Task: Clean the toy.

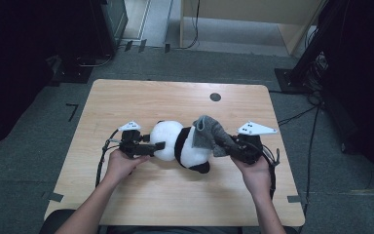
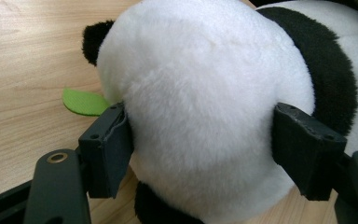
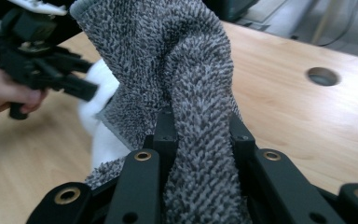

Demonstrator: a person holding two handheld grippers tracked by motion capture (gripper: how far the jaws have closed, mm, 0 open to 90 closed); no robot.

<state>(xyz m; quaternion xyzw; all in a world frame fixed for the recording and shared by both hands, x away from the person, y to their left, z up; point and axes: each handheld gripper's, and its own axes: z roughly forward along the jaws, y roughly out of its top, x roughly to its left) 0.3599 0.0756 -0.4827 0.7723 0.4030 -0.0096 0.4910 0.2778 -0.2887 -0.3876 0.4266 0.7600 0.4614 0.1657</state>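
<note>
A black-and-white panda plush (image 1: 180, 144) lies on its side in the middle of the wooden table (image 1: 141, 102). My left gripper (image 1: 158, 146) is shut on its round white head (image 2: 205, 107), one jaw pressing in on each side. A green felt leaf (image 2: 84, 101) pokes out beside the head. A grey terry cloth (image 1: 207, 134) is draped over the panda's body. My right gripper (image 1: 231, 147) is shut on a bunched fold of that cloth (image 3: 177, 56), which rises from the jaws. In the right gripper view, the left gripper (image 3: 81, 77) shows farther off against the white plush (image 3: 102, 140).
A round cable hole (image 1: 215, 96) sits near the table's far edge, right of centre. Dark equipment stands and cables (image 1: 311, 73) crowd the floor to the right, and a dark cabinet (image 1: 112, 19) stands at the back left. Bare tabletop lies in front of the panda.
</note>
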